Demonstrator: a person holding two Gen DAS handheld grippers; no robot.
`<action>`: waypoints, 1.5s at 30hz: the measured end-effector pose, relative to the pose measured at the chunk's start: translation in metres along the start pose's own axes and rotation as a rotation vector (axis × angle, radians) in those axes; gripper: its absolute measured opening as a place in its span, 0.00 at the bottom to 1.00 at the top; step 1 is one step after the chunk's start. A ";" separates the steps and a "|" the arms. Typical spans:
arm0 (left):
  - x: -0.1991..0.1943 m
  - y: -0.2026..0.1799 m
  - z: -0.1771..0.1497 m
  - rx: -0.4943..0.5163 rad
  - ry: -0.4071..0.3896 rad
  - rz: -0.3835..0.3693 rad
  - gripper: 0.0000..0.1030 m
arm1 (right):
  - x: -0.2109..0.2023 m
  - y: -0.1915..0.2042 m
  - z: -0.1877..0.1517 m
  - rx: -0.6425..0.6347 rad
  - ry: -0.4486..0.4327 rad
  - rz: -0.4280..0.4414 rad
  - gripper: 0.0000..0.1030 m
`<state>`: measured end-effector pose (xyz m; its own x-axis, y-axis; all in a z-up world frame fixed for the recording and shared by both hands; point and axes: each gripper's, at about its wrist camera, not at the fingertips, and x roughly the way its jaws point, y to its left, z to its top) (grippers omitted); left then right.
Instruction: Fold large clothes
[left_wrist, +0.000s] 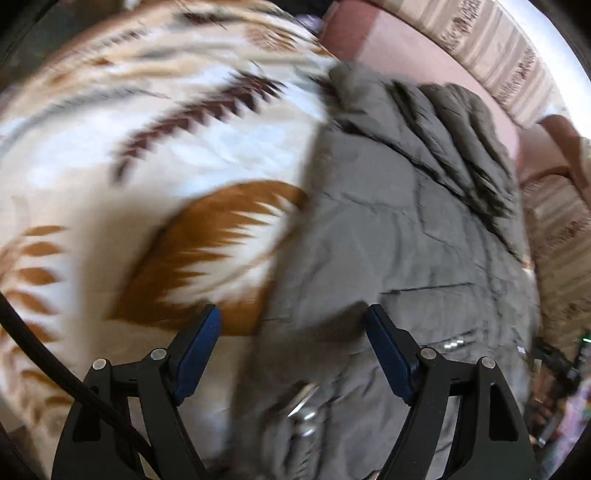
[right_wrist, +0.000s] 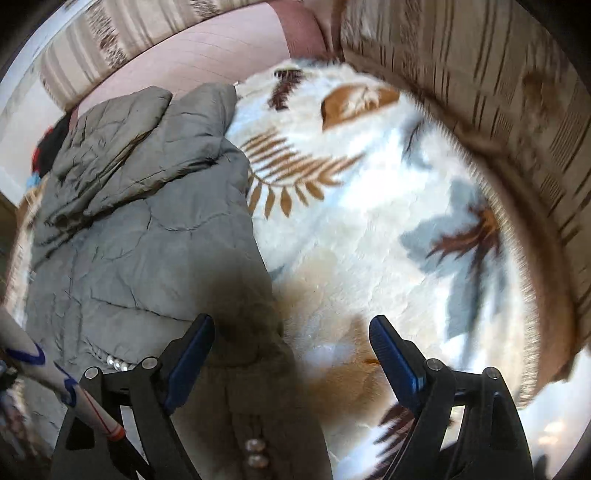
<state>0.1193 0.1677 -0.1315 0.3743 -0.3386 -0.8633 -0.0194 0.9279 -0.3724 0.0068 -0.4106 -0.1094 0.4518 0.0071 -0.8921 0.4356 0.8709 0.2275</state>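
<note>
Although the grey quilted padded jacket (right_wrist: 140, 236) already lies spread on the fluffy white blanket with brown and grey leaf prints (right_wrist: 369, 236), the folding looks only partly done. One sleeve (right_wrist: 122, 147) appears laid across the upper body of the garment, which I take as a first fold; the lower body stretches out long toward both cameras, so the lengthwise fold and probably the other sleeve remain.

From the left wrist view, the left gripper (left_wrist: 293, 321) hovers over the jacket's near edge (left_wrist: 406, 240), its blue-padded fingers (left_wrist: 199, 354) spread wide with nothing between them. That picture is blurred, so I cannot tell whether they touch the cloth.

From the right wrist view, the right gripper (right_wrist: 291, 328) is likewise wide open and empty, poised above the garment's opposite side edge where it meets the blanket. A row of pearl-like buttons (right_wrist: 255, 452) shows near the hem, just below the fingers (right_wrist: 192, 354).

A pink headboard (right_wrist: 207, 55) stands behind the bed. Judging by the placement, both grippers seem ready to pinch the lower corners.
</note>
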 end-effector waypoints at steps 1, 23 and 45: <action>0.004 -0.001 0.000 0.001 0.004 -0.016 0.81 | 0.005 -0.005 0.001 0.026 0.014 0.040 0.87; 0.001 -0.023 -0.043 0.000 0.048 -0.253 0.82 | 0.028 -0.016 0.000 0.115 0.114 0.486 0.85; -0.011 -0.060 -0.104 0.051 0.092 -0.233 0.56 | -0.001 -0.012 -0.093 0.093 0.205 0.598 0.63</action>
<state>0.0200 0.0995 -0.1351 0.2772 -0.5545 -0.7847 0.1047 0.8292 -0.5490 -0.0712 -0.3753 -0.1478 0.4833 0.5806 -0.6552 0.2241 0.6415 0.7337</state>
